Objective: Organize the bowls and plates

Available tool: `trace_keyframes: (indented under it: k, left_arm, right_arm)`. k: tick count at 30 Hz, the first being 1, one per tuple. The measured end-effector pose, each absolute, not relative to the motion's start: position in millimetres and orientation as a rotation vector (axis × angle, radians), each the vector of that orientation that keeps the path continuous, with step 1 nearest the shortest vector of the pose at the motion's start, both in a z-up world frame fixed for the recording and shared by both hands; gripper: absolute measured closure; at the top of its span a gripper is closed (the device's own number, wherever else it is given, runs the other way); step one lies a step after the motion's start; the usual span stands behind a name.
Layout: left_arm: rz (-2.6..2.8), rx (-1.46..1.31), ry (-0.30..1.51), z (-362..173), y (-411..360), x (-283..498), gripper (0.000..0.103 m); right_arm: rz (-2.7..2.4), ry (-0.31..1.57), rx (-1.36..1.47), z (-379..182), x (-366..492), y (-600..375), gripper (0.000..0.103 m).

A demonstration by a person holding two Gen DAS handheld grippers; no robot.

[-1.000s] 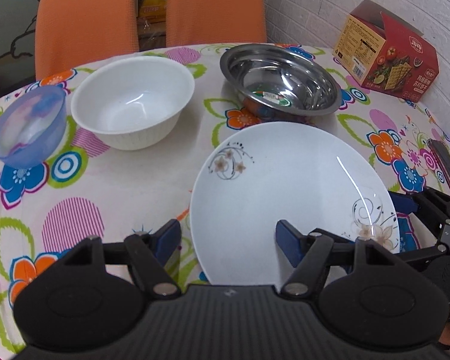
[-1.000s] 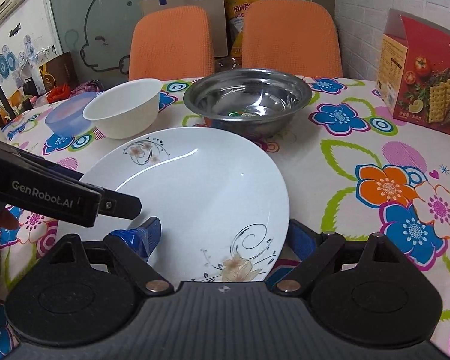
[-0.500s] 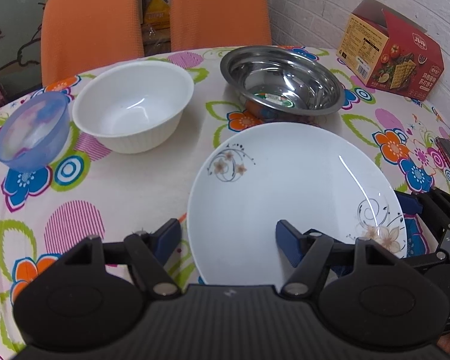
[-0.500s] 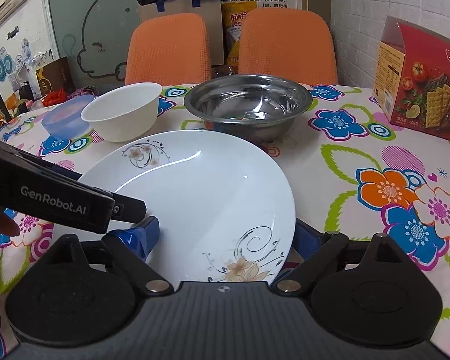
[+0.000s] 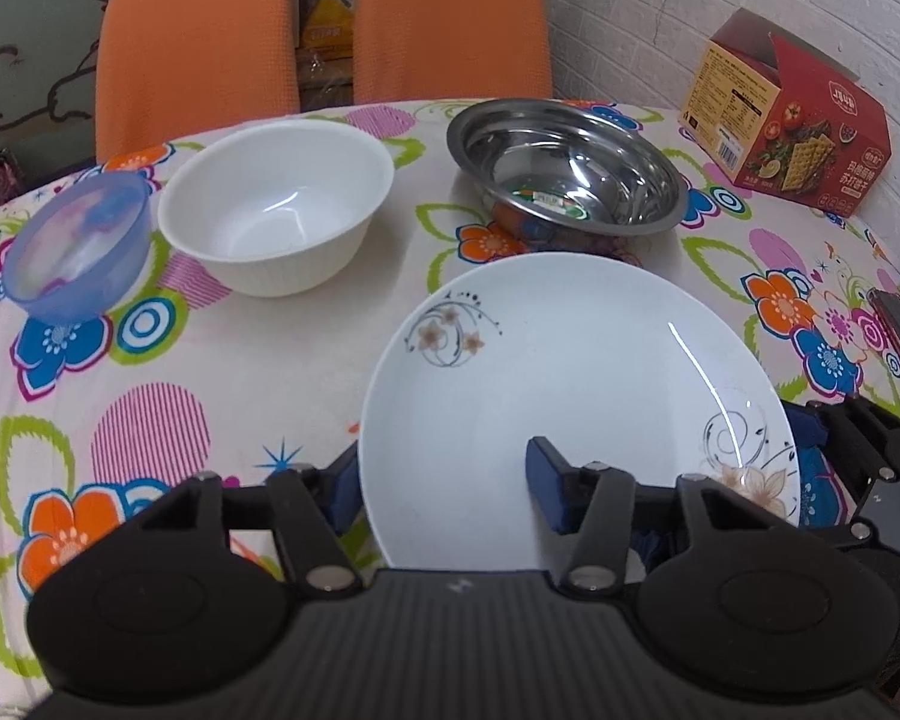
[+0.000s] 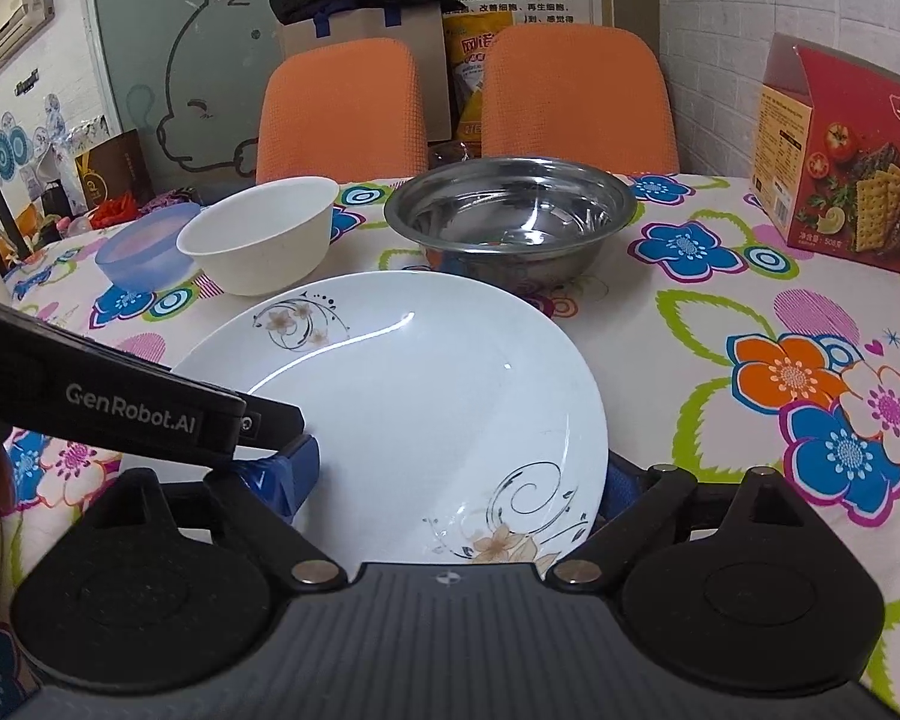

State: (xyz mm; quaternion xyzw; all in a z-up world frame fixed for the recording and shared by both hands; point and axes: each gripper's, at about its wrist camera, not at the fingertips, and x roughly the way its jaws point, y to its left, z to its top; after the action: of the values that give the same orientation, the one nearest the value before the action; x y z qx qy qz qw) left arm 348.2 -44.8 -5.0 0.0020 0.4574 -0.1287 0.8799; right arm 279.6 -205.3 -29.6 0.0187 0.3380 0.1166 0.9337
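Both claws, the left claw (image 5: 444, 480) and right claw (image 6: 456, 480), are straddling the round white floral-patterned plate's (image 5: 570, 396) near rim, spread wide and unclamped, risking it skidding into the stainless steel bowl (image 5: 570, 165).

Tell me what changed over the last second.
Barely anything: the white plate sits slightly higher in the views, with both grippers, left and right, straddling its near rim as before. The white bowl, steel bowl and blue bowl stayed put.

Two orange chairs (image 6: 342, 111) behind floral tablecloth (image 5: 150, 372); cracker box (image 5: 792, 120) right; cardboard box (image 6: 360, 30), possibly bagged.
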Motion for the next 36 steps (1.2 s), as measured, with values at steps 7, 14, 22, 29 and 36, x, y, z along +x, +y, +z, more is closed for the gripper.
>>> trace_keyframes:
  k: [7,14,22,29,36]
  left_arm:
    - [-0.268,0.006,0.922,19.6,-38.6,331.7,0.051]
    - [-0.240,-0.023,0.869,56.9,-8.6,294.1,0.051]
    - [-0.100,-0.055,0.861,68.4,76.4,216.9,0.051]
    - [0.039,-0.079,0.872,50.6,138.5,155.0,0.051]
    - [0.041,-0.179,0.898,19.4,171.7,139.3,0.051]
  right_arm:
    - [0.217,0.650,0.058,-6.0,258.7,-196.6,0.023]
    - [0.257,0.579,0.051,27.9,225.8,-170.2,0.022]
    - [0.399,0.564,0.052,32.5,174.7,-100.7,0.022]
    - [0.522,0.623,0.045,14.4,142.0,-41.9,0.022]
    - [0.526,0.633,-0.022,-3.8,126.0,-16.1,0.023]
